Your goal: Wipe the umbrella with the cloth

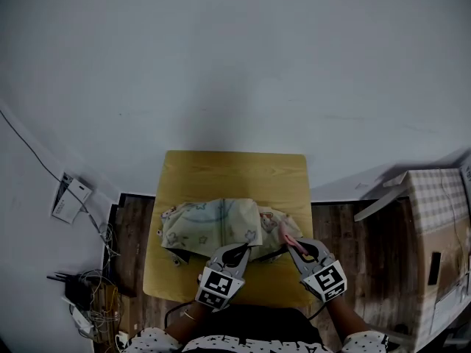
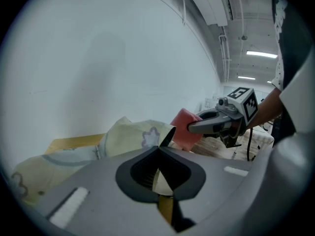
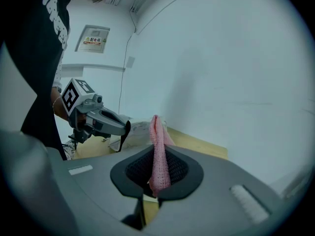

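A folded pale yellow umbrella (image 1: pixel 213 223) printed with stars lies across the near part of a small wooden table (image 1: pixel 235 171). My left gripper (image 1: pixel 237 250) is at its near edge, jaws shut with nothing seen between them; in the left gripper view its tip (image 2: pixel 166 135) is just in front of the umbrella's fabric (image 2: pixel 133 136). My right gripper (image 1: pixel 293 245) hovers at the umbrella's right end, shut on a pink cloth (image 1: pixel 285 234). In the right gripper view the cloth (image 3: pixel 158 151) stands up between the jaws, with the left gripper (image 3: pixel 125 132) and the umbrella (image 3: pixel 140 129) beyond.
A white wall rises right behind the table. To the right stands a cardboard box (image 1: pixel 438 226) under a checked cover. On the floor at the left lie a white device (image 1: pixel 70 197) and a tangle of cables (image 1: pixel 81 285). The table's far half is bare wood.
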{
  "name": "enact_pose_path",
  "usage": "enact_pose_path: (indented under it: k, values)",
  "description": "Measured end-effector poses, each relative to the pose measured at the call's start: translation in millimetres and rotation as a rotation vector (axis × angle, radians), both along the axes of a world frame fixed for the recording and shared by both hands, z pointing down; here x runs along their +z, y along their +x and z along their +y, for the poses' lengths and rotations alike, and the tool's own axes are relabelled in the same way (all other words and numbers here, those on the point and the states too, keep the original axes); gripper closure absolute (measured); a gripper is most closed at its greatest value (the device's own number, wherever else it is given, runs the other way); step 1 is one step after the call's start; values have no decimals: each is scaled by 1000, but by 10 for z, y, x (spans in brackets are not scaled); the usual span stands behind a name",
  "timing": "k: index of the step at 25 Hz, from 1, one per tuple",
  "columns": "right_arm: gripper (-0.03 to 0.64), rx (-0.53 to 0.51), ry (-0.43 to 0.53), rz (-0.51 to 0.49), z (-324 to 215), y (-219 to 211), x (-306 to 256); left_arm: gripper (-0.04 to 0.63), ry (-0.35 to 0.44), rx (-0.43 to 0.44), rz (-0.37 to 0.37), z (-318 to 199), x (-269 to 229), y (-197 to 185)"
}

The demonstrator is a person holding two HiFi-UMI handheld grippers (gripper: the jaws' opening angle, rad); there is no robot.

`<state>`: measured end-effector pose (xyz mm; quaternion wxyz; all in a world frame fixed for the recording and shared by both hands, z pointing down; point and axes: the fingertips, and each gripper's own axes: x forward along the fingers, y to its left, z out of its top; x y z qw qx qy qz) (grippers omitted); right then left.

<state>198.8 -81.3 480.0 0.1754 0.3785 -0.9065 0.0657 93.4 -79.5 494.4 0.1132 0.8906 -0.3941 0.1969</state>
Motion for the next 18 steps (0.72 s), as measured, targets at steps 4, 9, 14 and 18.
enact_pose_path:
  k: [4,9,14,18]
  values:
    - [584,-8,0,-3,-5,60,13,597,-14,25,-40,16,172,149]
    - [584,-31,4,-4,-35,88,-8,597,-44,34,-70,23,336,274]
    - [584,-49,5,4,-42,162,-1,597,-62,19,-99,16,467,345]
    - [584,-64,3,8,-52,189,12,597,-79,11,-126,26,600,379]
